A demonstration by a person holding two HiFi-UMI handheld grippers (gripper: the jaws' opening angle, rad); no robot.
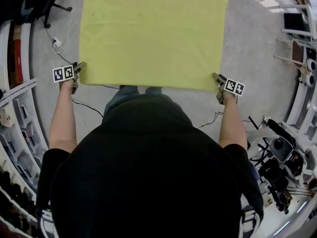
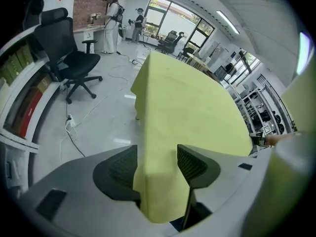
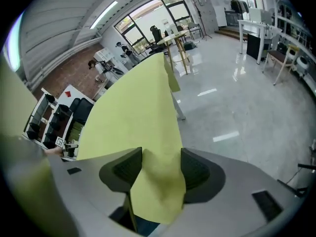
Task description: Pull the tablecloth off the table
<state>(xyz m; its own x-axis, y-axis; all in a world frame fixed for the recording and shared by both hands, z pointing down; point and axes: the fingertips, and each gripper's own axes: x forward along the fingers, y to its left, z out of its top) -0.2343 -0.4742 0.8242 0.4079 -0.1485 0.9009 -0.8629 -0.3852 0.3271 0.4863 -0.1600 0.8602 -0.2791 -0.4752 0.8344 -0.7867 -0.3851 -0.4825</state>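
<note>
Left gripper (image 2: 155, 164): jaws spread wide, near left corner of yellow tablecloth (image 1: 151, 33) hanging loose between them, pads not clamping. Right gripper (image 3: 160, 169): jaws also spread wide, near right corner of cloth drooping between them, not pinched. Rest of cloth lies flat ahead of both grippers, covering the table. Black office chair (image 2: 74, 63) off to the left gripper's left.

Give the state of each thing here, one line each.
tablecloth, spread out flat, near corners drooping.
left claw, open, tablecloth corner between its jaws.
right claw, open, tablecloth corner between its jaws.
chair, upright, empty.
</note>
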